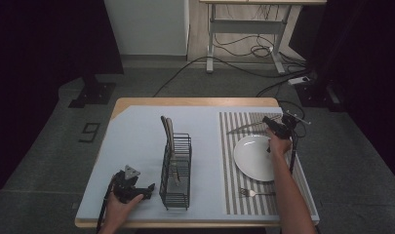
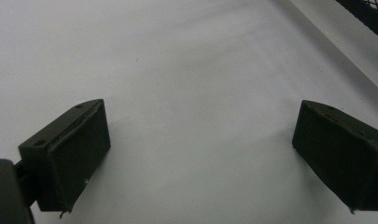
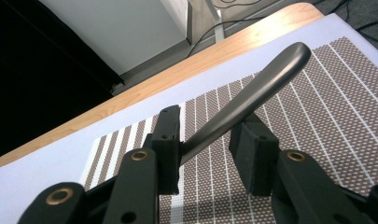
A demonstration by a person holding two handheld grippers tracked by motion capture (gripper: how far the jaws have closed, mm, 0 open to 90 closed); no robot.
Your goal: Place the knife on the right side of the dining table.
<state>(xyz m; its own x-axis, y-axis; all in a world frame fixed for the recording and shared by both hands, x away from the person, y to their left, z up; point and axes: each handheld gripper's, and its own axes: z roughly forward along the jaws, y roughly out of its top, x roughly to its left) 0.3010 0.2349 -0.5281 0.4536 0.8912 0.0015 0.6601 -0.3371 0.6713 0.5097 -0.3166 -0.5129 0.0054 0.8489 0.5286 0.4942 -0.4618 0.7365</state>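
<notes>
My right gripper hovers over the far end of the striped placemat, just behind the white plate. It is shut on a grey metal utensil, whose rounded handle sticks out past the jaws above the stripes in the right gripper view. My left gripper rests low at the table's near left, beside the black wire rack. Its jaws stand wide open with bare blue mat between them.
The wire rack holds upright utensils with pale handles. A fork lies on the placemat in front of the plate. The wooden table edge runs along the back. A desk frame and floor cables stand beyond the table.
</notes>
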